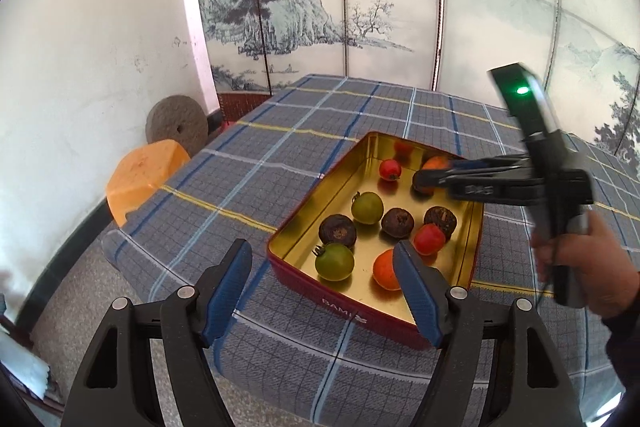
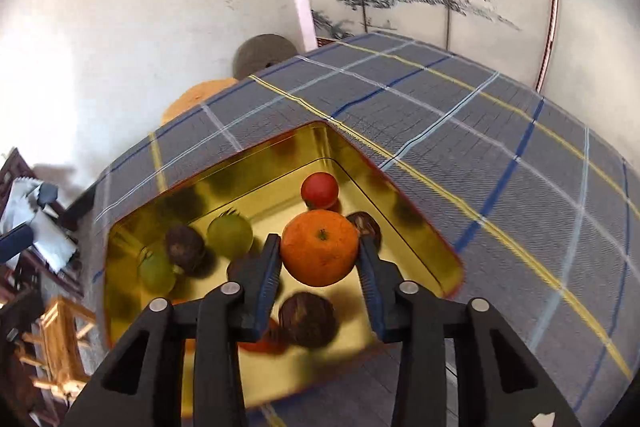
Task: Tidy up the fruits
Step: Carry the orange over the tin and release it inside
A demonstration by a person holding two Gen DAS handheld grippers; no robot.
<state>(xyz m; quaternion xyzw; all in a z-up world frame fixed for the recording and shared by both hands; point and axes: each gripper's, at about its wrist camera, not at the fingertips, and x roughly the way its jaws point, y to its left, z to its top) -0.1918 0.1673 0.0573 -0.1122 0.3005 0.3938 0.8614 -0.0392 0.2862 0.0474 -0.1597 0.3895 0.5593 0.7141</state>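
right tongs (image 2: 319, 259) clamp the orange (image 2: 319, 247) above the tin (image 2: 256, 163).

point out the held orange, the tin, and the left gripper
orange (image 2: 319, 247): right wrist view, centre of its peel, between the right gripper's fingers.
tin (image 1: 352, 307): left wrist view, red outer front wall.
left gripper (image 1: 322, 291): left wrist view, midway between its open blue fingertips.
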